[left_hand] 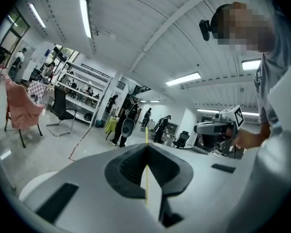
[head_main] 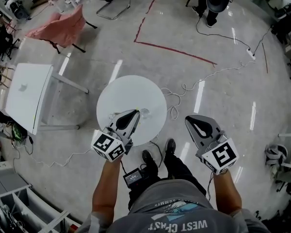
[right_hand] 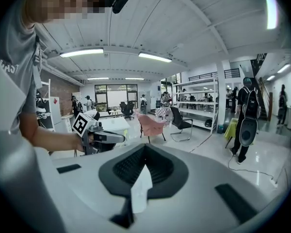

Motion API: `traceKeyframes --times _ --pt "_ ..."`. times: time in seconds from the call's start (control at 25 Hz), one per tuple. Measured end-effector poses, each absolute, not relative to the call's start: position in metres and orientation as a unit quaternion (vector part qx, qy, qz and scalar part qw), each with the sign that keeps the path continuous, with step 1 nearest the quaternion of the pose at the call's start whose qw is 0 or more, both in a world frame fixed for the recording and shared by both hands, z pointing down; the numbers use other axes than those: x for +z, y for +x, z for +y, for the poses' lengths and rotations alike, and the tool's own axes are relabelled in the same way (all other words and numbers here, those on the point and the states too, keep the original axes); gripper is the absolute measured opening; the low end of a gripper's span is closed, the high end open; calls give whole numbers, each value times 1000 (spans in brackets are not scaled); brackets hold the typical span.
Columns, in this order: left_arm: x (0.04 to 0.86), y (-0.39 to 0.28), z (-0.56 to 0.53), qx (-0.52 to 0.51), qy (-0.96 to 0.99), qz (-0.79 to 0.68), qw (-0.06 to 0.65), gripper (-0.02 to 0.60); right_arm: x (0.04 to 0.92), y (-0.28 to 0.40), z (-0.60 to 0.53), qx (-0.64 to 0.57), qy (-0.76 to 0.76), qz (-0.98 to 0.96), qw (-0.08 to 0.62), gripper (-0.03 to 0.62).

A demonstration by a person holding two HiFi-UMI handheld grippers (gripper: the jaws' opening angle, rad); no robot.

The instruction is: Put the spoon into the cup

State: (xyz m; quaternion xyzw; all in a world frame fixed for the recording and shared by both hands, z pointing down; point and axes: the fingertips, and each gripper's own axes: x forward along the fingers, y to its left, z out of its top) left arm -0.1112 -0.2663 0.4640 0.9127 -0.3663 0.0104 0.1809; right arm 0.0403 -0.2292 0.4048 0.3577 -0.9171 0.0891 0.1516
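Note:
A round white table [head_main: 131, 89] stands in front of me. A small clear cup [head_main: 145, 113] sits on its near right part. My left gripper [head_main: 136, 112] hovers over the table's near edge, its tip just left of the cup. In the left gripper view the jaws [left_hand: 146, 145] are shut on a thin yellow strip [left_hand: 146, 136] that sticks out past the tips; it looks like the spoon seen edge-on. My right gripper [head_main: 188, 118] hangs over the floor right of the table. It [right_hand: 144, 145] is shut with nothing in it.
A white rectangular table [head_main: 26, 93] stands at the left and a pink draped chair [head_main: 60, 25] at the back left. White cable [head_main: 184, 89] loops on the floor right of the round table. Red tape [head_main: 174, 50] marks the floor behind. My feet [head_main: 157, 157] are by the table's near edge.

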Motion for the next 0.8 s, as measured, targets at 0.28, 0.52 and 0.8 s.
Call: traceKeyframes --times 0.28,0.52,0.8 --pt "498 -118 -280 16 896 -395 201 5 423 43 -237 105 343 -918 167 2" --pt "518 -125 -288 16 885 -414 213 5 433 43 -243 114 327 -921 179 2" --pt "541 -133 -292 13 875 -430 222 5 447 36 -246 117 313 -925 181 2"
